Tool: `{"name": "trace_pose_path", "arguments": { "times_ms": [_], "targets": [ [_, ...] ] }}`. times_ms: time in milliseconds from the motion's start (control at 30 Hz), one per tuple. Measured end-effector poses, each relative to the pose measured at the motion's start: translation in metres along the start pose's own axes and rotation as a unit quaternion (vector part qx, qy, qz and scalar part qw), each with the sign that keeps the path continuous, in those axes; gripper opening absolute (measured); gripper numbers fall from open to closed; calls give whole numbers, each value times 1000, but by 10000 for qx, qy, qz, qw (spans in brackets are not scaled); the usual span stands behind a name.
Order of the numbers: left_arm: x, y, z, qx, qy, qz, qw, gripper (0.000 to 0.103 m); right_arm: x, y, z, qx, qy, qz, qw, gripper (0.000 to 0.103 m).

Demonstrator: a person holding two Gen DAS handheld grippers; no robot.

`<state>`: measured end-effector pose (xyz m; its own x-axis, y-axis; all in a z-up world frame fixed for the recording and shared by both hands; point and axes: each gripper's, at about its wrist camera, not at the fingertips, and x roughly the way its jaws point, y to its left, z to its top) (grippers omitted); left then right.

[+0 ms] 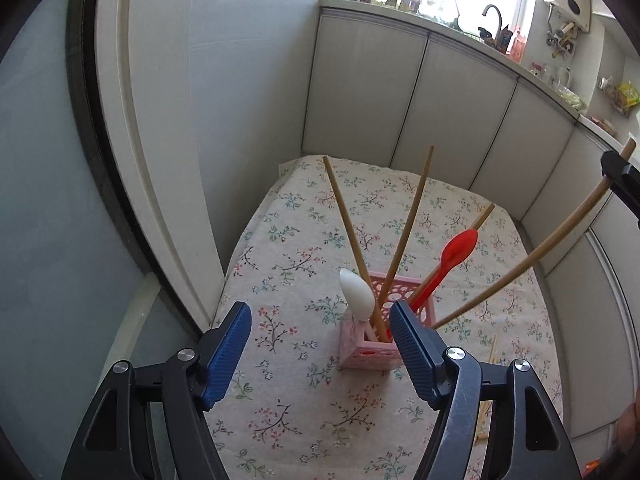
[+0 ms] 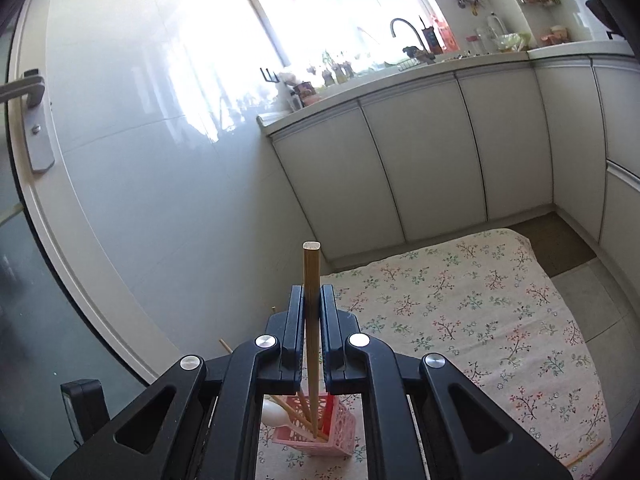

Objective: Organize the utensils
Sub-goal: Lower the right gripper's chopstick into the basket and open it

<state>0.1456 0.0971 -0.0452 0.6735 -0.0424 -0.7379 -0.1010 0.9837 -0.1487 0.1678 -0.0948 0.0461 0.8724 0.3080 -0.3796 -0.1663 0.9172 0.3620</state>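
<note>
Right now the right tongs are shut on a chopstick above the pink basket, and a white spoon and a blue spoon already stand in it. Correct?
One slip: the second spoon is red, not blue, as the left wrist view shows. The right tongs do clamp a chopstick above the pink basket, beside the white spoon.

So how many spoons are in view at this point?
2. A white spoon stands at the left side of the pink basket; a red spoon leans out of it to the right. Part of the floral cloth is covered, so another could lie unseen.

left gripper [image 1: 320,344] jaws apart, right gripper [image 2: 311,320] jaws clamped
</note>
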Motion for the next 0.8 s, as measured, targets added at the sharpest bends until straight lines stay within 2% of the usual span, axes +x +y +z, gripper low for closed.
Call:
{"name": "trace_pose_path", "arguments": {
  "times_ms": [233,433,500,567,633,700,800],
  "targets": [
    [11,8,-1,-4,192,44,9998,76,37,16,-25,-533,113,-431,9976,7],
    [13,3,-3,160,236,31,9996,76,61,13,-41,-629,379,-495,9961,8],
    [15,1,-4,199,248,41,9995,77,65,10,-42,-533,523,-371,9965,9],
    [15,0,-3,222,255,38,9994,78,63,7,-42,-434,635,-289,9966,13],
    [16,-1,-3,243,272,21,9993,80,59,2,-40,-364,701,-215,9966,28],
    [16,-3,-3,288,284,-25,9992,80,51,-2,-37,-279,756,-119,9967,35],
    [15,-8,-5,355,287,-43,9989,81,37,-12,-31,-168,814,-111,9965,38]
  ]
}}
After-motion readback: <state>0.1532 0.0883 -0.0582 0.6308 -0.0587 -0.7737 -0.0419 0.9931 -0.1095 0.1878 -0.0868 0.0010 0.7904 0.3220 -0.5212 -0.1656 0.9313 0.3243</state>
